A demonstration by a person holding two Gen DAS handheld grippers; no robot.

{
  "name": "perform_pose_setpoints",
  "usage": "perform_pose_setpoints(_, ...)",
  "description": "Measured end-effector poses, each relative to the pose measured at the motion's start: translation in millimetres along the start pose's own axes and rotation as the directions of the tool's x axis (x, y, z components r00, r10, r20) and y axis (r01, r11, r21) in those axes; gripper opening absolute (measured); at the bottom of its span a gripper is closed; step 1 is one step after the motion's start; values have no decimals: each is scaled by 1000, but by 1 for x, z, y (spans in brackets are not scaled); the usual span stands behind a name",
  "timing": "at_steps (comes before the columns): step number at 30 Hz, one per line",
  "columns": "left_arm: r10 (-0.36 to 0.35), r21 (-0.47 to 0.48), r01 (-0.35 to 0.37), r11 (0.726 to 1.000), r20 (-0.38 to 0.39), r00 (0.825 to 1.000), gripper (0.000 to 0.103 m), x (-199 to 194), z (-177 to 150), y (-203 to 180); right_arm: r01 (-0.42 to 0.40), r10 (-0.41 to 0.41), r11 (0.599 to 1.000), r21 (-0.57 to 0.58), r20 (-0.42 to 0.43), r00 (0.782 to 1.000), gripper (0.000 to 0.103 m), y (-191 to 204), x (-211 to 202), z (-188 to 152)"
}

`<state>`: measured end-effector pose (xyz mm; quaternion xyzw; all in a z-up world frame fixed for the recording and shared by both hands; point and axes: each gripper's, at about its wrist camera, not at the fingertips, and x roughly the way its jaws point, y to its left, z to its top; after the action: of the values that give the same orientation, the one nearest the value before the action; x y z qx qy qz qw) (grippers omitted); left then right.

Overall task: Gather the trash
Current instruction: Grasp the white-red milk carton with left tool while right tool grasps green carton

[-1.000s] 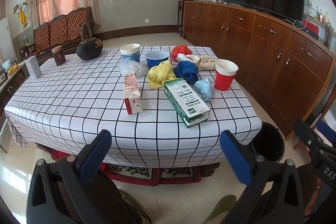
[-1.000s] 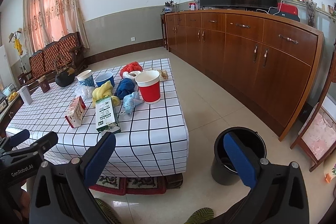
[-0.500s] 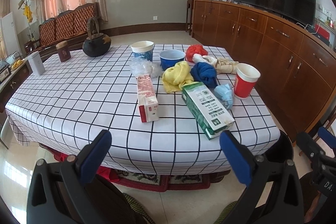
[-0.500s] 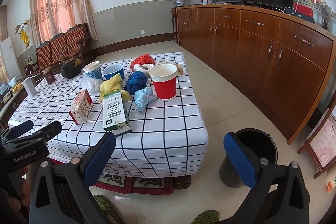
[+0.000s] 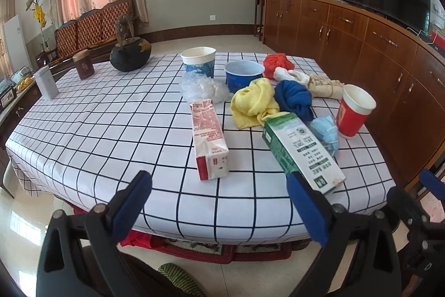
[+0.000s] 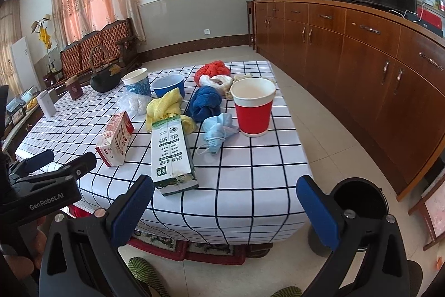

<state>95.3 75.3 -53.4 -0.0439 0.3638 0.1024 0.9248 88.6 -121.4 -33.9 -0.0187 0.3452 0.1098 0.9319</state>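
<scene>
On the checked table [image 5: 111,130] lie a red-and-white carton [image 5: 210,138], a green carton [image 5: 303,152], a blue face mask [image 5: 325,132] and crumpled clear plastic [image 5: 201,88]. A red paper cup [image 5: 354,110] stands at the right. My left gripper [image 5: 218,194] hovers at the near table edge in front of the red-and-white carton; its jaws are closing with nothing between them. My right gripper [image 6: 225,194] is open and empty just before the green carton [image 6: 171,152]. A black bin [image 6: 358,202] stands on the floor to the right of the table.
A patterned cup [image 5: 198,61], a blue bowl [image 5: 243,74] and yellow [image 5: 254,102], blue [image 5: 294,98], red [image 5: 278,63] and beige [image 5: 322,85] cloths crowd the far right. A black kettle [image 5: 129,54] and two tins stand far left. A wooden sideboard [image 6: 361,60] lines the right wall.
Both grippers have come forward and a little down toward the table's near edge, so the cartons loom larger. The left jaws stand slightly narrower than before.
</scene>
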Motion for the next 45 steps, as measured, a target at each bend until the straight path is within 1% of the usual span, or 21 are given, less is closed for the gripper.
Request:
perform_pose_setpoints(4, 5, -4, -5, 1000, -14, 1000, 93, 18, 6, 3, -16, 16, 1000, -8, -19, 1000, 103, 5, 16, 1)
perform_pose_setpoints(7, 15, 1, -15, 1000, -25, 1000, 89, 31, 10, 3, -24, 24, 1000, -10, -31, 999, 103, 7, 25, 3)
perform_pose_setpoints(11, 25, 1, -25, 1000, -45, 999, 83, 49, 14, 4, -36, 35, 999, -16, -44, 998, 103, 12, 38, 5)
perform_pose_setpoints(13, 22, -5, -22, 1000, -59, 998, 78, 57, 15, 6, -42, 41, 999, -21, -50, 998, 103, 14, 45, 7)
perform_pose_setpoints(15, 19, -15, -20, 1000, -74, 997, 76, 64, 16, 9, -48, 47, 998, -26, -56, 997, 103, 18, 50, 7)
perform_pose_setpoints(19, 15, -24, -18, 1000, -89, 996, 75, 72, 17, 11, -56, 53, 998, -35, -62, 997, 103, 23, 58, 8)
perform_pose_setpoints(26, 20, -38, -24, 999, -88, 996, 75, 77, 18, 18, -65, 62, 997, -34, -83, 995, 103, 32, 82, 13)
perform_pose_setpoints(34, 23, -39, -27, 999, -103, 994, 75, 90, 19, 21, -83, 75, 993, -78, -97, 992, 103, 48, 106, 16)
perform_pose_setpoints(36, 18, -39, -22, 999, -108, 994, 73, 92, 18, 22, -86, 77, 992, -90, -97, 992, 99, 50, 110, 16)
perform_pose_setpoints(37, 15, -38, -19, 999, -110, 994, 69, 92, 17, 21, -89, 80, 992, -92, -101, 992, 96, 52, 113, 16)
perform_pose_setpoints(39, 8, -37, -12, 999, -115, 993, 64, 94, 17, 21, -103, 91, 990, -99, -119, 989, 87, 54, 121, 17)
perform_pose_setpoints(40, 3, -39, -8, 999, -118, 993, 62, 94, 16, 21, -107, 94, 989, -101, -123, 988, 85, 56, 123, 18)
perform_pose_setpoints(43, -5, -40, 0, 999, -126, 992, 59, 97, 15, 21, -119, 105, 987, -104, -130, 986, 79, 59, 131, 19)
perform_pose_setpoints(45, -6, -37, 2, 999, -132, 991, 57, 98, 14, 19, -132, 117, 986, -106, -137, 984, 70, 61, 135, 19)
